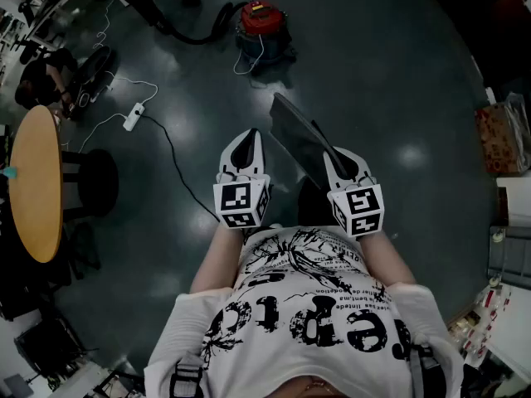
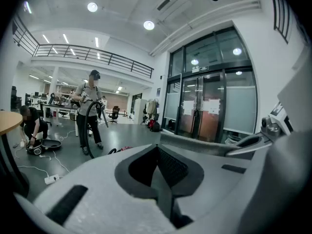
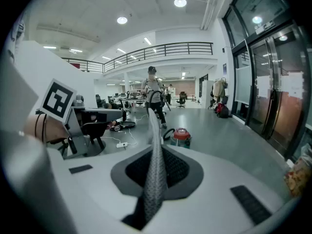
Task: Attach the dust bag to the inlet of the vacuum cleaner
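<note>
The dust bag (image 1: 300, 138) is a flat grey sheet that slants up and to the left from my right gripper (image 1: 336, 157), which is shut on its near edge. In the right gripper view the dust bag (image 3: 155, 174) shows edge-on, pinched between the pads. My left gripper (image 1: 246, 139) hovers beside it to the left, shut with nothing in it, and its jaws meet in the left gripper view (image 2: 158, 167). The vacuum cleaner (image 1: 264, 27), red-topped with a black hose, stands on the floor well ahead; the same vacuum cleaner (image 3: 181, 135) lies beyond the bag's edge.
A round wooden table (image 1: 33, 181) and a black stool (image 1: 91, 181) stand at the left. A power strip (image 1: 133, 116) with cables lies on the floor ahead left. A cardboard box (image 1: 502, 135) sits at the right. A person (image 2: 90, 111) stands farther off holding a hose.
</note>
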Tool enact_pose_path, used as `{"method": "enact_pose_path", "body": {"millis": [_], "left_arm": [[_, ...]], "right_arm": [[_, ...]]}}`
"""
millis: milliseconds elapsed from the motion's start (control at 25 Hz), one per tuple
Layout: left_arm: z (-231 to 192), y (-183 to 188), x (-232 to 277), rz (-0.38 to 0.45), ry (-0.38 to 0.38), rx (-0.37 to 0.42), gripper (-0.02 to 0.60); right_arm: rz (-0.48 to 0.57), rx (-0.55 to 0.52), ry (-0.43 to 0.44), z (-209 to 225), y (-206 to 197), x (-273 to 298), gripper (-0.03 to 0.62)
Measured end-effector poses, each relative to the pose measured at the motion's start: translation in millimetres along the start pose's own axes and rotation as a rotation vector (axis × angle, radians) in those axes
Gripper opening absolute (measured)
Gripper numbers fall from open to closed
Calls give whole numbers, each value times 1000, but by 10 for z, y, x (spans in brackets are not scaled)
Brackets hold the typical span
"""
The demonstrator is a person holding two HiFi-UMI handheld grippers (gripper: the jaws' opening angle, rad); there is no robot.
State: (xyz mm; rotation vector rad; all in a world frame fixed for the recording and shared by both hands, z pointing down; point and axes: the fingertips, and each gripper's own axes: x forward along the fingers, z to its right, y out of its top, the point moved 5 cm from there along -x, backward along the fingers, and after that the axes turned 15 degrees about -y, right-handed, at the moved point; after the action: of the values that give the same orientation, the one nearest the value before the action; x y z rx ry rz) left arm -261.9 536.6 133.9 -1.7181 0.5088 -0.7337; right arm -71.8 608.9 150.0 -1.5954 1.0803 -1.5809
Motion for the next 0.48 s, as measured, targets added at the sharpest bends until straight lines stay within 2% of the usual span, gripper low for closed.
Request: {"method": "enact_pose_path", "body": {"millis": [280,480], "left_arm": [[50,375,1139,44,75,16,4],[33,501,1806,64,152,-2,5]], "right_arm": [[28,-20,74,1180,555,723,23],[50,-115,151,1739,819,1274,23]]}}
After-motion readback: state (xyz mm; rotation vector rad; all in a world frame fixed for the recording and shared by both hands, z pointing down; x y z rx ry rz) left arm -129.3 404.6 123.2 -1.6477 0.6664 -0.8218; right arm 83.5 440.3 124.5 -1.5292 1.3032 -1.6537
